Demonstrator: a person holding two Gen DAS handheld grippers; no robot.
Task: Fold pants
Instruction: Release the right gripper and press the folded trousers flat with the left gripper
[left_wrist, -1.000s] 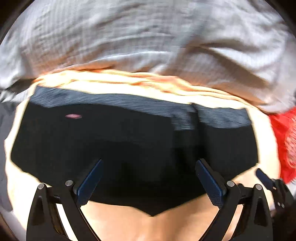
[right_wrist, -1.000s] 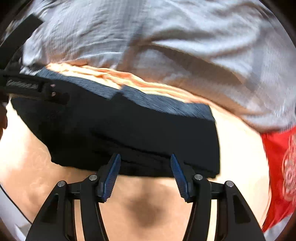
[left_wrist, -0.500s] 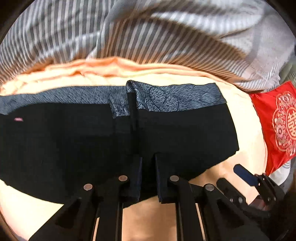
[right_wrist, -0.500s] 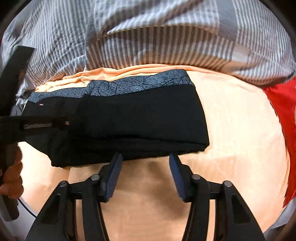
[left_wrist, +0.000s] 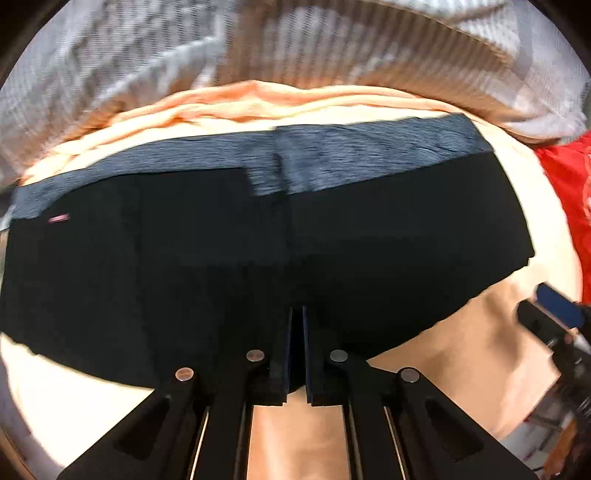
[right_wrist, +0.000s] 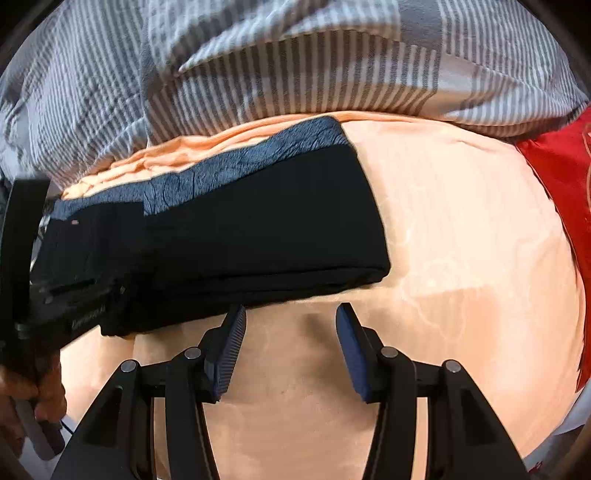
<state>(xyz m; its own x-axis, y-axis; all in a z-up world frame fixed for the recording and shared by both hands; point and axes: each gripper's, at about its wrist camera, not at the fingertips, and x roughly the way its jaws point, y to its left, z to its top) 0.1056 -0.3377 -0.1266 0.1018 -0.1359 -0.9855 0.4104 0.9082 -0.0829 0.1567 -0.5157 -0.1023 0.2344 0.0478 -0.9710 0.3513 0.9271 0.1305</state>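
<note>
Left gripper: jaws pressed together, pinching near edge of pants. Right gripper: jaws spread, nothing between, just beside near edge of pants. Black pants, folded, grey patterned waistband at far side, lying flat on peach bed sheet. Striped duvet bunched beyond. Red cloth at right. Hand at left edge.

Left claw pinched shut on black pants' near edge.
</note>
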